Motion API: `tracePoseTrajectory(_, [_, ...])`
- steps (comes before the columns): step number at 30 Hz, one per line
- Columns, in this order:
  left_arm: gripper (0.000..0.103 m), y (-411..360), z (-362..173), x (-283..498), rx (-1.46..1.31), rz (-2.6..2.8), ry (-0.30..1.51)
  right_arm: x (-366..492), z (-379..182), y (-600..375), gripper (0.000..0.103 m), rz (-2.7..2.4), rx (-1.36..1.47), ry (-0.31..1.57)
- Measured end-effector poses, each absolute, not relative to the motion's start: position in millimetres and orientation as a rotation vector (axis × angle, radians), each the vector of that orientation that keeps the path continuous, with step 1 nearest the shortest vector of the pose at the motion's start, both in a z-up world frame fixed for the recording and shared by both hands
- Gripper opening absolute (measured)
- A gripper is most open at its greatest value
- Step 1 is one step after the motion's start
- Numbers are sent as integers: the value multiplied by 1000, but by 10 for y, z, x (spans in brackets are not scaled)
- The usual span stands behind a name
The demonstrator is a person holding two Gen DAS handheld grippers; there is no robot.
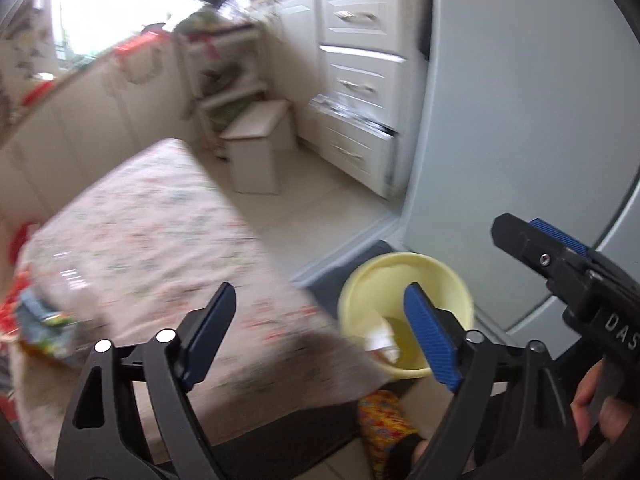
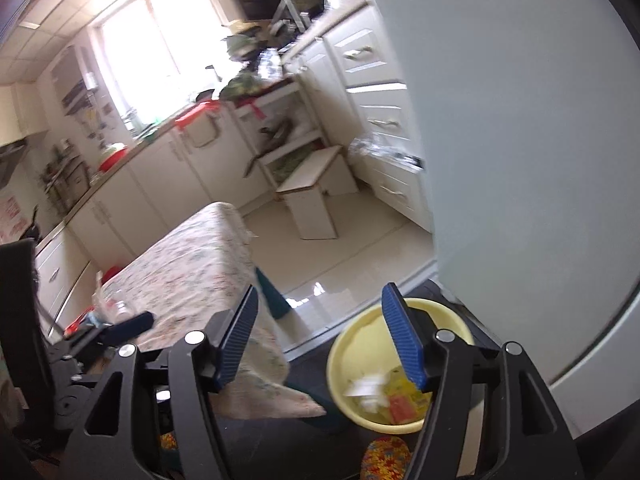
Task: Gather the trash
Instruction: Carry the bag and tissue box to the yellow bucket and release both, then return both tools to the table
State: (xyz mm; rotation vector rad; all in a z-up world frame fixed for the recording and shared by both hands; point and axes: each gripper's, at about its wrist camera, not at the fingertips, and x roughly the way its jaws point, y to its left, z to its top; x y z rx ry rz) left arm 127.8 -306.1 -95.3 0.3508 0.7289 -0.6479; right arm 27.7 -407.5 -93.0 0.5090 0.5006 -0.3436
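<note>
Both grippers stand wide apart with nothing between their blue pads. The left gripper (image 1: 320, 328) hangs over the edge of the flowered tablecloth (image 1: 160, 232). The right gripper (image 2: 320, 332) points at the yellow bucket (image 2: 348, 344) in the lower middle of the frame, on the floor beside the table; crumpled paper and wrappers (image 2: 380, 396) lie inside it.
</note>
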Motion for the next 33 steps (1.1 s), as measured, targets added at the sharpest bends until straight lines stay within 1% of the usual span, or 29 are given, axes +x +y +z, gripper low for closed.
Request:
tracePoseTrajectory(4, [87, -2556, -772, 1247, 326, -536, 676, 399, -847, -3795, 65, -263, 456, 495])
tracePoseTrajectory(6, [88, -2309, -703, 1232, 318, -478, 656, 456, -801, -3604, 68, -214, 414, 490])
tracePoseTrajectory(8, [90, -2054, -643, 1223, 305, -422, 632, 504, -765, -3441, 69, -171, 382, 486])
tracePoseTrajectory(17, [92, -1224, -595, 1324, 192, -248, 614, 697, -730, -2789, 73, -33, 230, 495])
tracePoseTrajectory(22, [92, -952, -643, 1397, 129, -202, 634, 794, -808, -2545, 73, 0, 183, 521])
tracePoseTrajectory(33, [93, -848, -694, 1449, 122, -178, 644, 946, -867, -2300, 73, 45, 151, 541])
